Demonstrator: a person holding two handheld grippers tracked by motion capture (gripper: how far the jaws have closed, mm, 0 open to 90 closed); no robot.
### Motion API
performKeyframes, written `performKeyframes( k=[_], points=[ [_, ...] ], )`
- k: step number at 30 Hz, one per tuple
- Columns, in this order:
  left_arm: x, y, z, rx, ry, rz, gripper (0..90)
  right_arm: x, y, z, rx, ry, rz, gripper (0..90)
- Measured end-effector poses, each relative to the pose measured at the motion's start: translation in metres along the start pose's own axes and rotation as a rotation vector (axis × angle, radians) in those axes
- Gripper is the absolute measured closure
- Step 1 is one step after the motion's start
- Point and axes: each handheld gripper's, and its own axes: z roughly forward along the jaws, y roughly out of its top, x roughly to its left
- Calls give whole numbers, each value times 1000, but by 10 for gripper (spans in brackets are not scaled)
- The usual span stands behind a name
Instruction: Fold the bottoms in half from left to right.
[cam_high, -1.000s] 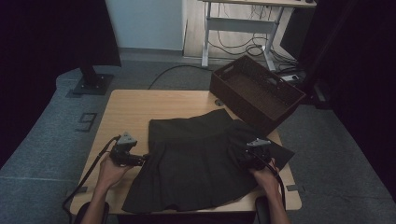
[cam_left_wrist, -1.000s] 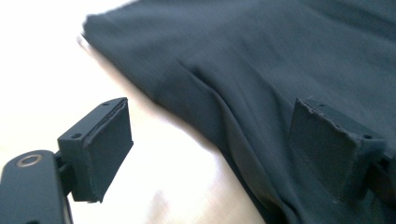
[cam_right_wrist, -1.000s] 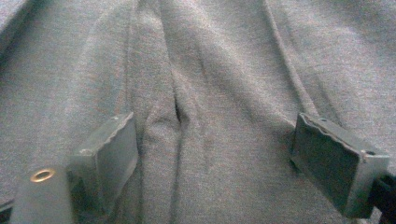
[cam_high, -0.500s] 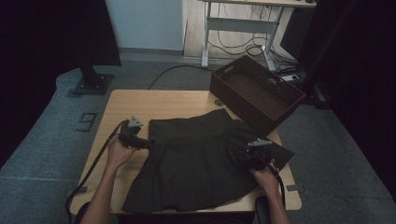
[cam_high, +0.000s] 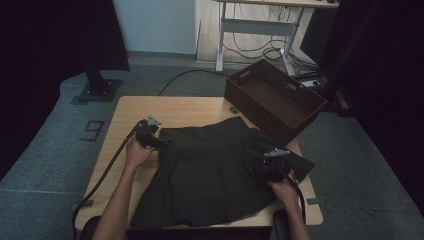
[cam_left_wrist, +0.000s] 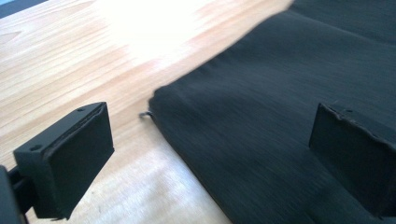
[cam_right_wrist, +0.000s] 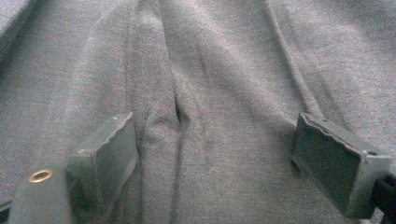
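1. The dark pleated skirt (cam_high: 210, 175) lies flat across the middle of the wooden surface (cam_high: 150, 107), its narrow waist end toward twelve o'clock and its flared hem fanning toward six. I judge it is spread like this so it can be squared up or folded.
2. My left tool (cam_high: 159, 141) sits at the skirt's ten o'clock corner. Its jaws have just been opening and now stand wide, released. In the left gripper view the left tool (cam_left_wrist: 210, 154) straddles the cloth's edge, one pad over bare wood and one over fabric, pressing on nothing. I take this as lining up on that waist corner, since a corner gives a clean pinch.
3. My right tool (cam_high: 267, 170) rests on the cloth at about four o'clock of the skirt. In the right gripper view the right tool (cam_right_wrist: 215, 158) has its jaws spread apart over a small raised ridge of fabric, with no pad closed on it. I judge it steadies that side, or waits to pinch the fold.
4. A dark woven basket (cam_high: 275, 100) stands at the surface's two o'clock corner, probably where the skirt ends up.
5. I can read no brand, label or writing anywhere.
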Motion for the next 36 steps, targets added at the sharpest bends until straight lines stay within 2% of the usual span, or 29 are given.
performKeyframes(
  k=[2, 7, 10, 12, 15, 19, 23, 27, 33, 36],
  points=[
    [1, -1, 7, 2, 0, -19, 0, 0, 0, -1, 5, -3, -2, 140],
    [0, -10, 27, 49, 24, -13, 0, 1, 2, -6, 39, -3, -22, 112],
    [2, -15, 34, 59, 24, -33, 0, 4, 3, -15, 44, -3, -52, 79],
    [3, -18, 38, 66, 49, -24, 0, 6, 3, -23, 40, 3, -72, 54],
    [7, -21, 39, 54, 26, -48, 0, 10, 4, -36, 36, 34, -104, 36],
    [9, -21, 39, 62, 17, -60, 0, 19, 8, -54, -5, 105, -151, 14],
    [14, -21, 41, 81, -12, -102, 0, 33, 12, -65, -42, 177, -194, 0],
    [14, -21, 41, 81, -9, -102, 0, 54, 15, -70, -59, 246, -242, 0],
    [14, -21, 41, 80, -8, -106, 0, 94, 21, -67, -66, 339, -330, 0],
    [14, -21, 41, 80, -8, -106, 0, 113, 25, -66, -70, 365, -376, 0]
  ],
)
